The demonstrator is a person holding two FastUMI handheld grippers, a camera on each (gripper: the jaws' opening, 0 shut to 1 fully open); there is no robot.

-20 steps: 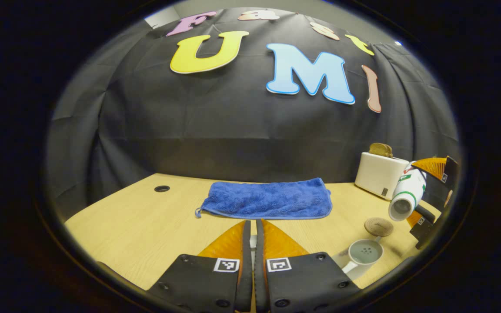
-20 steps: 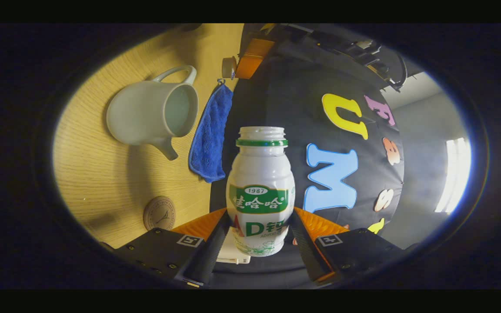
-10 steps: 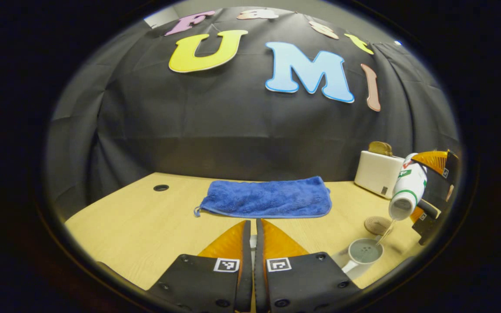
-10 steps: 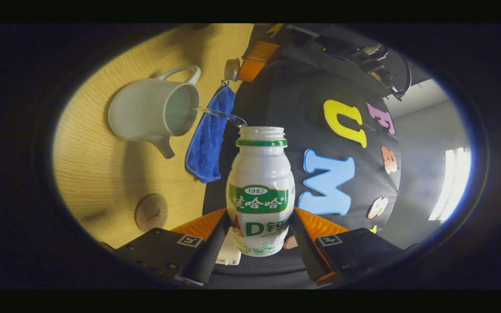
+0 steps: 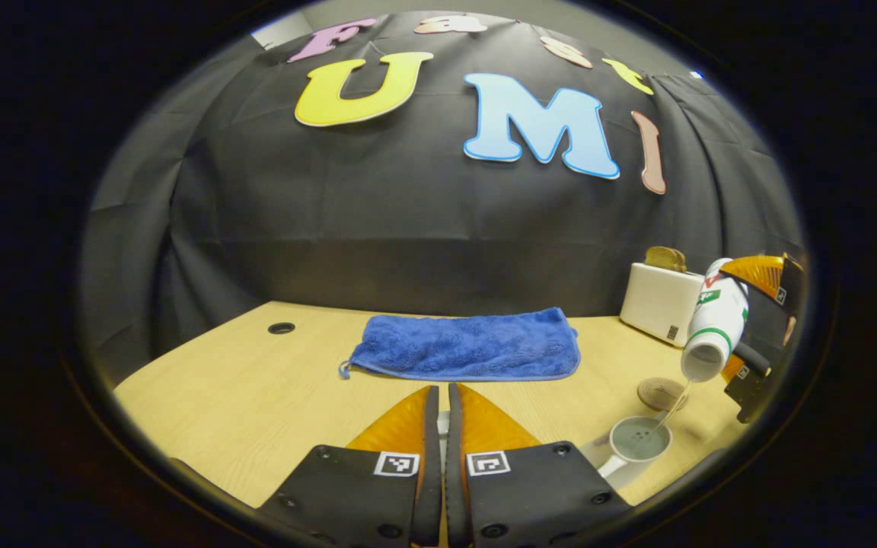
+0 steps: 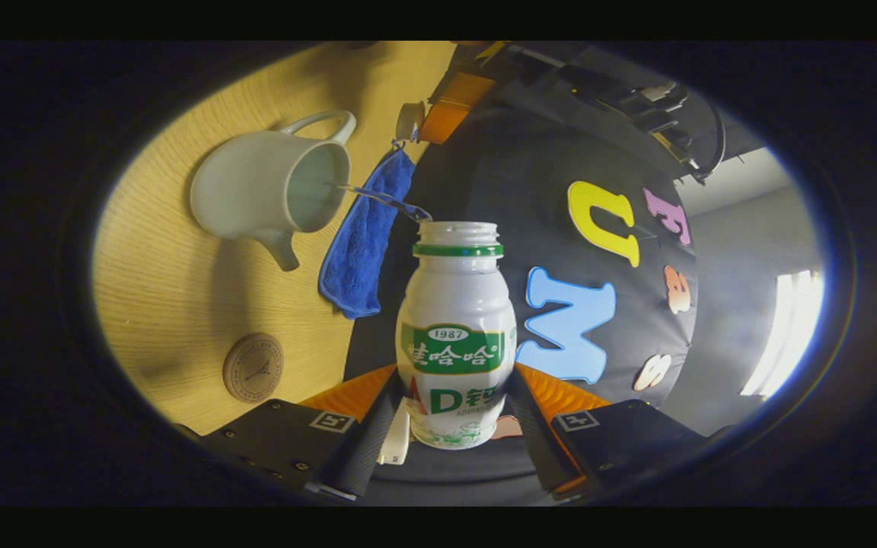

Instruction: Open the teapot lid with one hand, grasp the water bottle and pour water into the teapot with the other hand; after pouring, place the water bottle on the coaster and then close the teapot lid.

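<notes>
The water bottle (image 6: 457, 335) carries a green band reading 1987, with a large D below; the finer print is too small to read. The right gripper (image 6: 454, 415) clamps both fingers on its lower body and tips it sideways, so a thin stream runs toward 10 o'clock into the open teapot (image 6: 259, 190). The coaster (image 6: 253, 367) lies at 8 o'clock. In the left gripper view, the left gripper (image 5: 440, 426) has its fingers nearly together around something pale, largely hidden; what it is, I cannot tell.

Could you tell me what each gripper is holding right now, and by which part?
The right gripper clamps the water bottle by its lower body. The left gripper is shut; what it holds cannot be told.
</notes>
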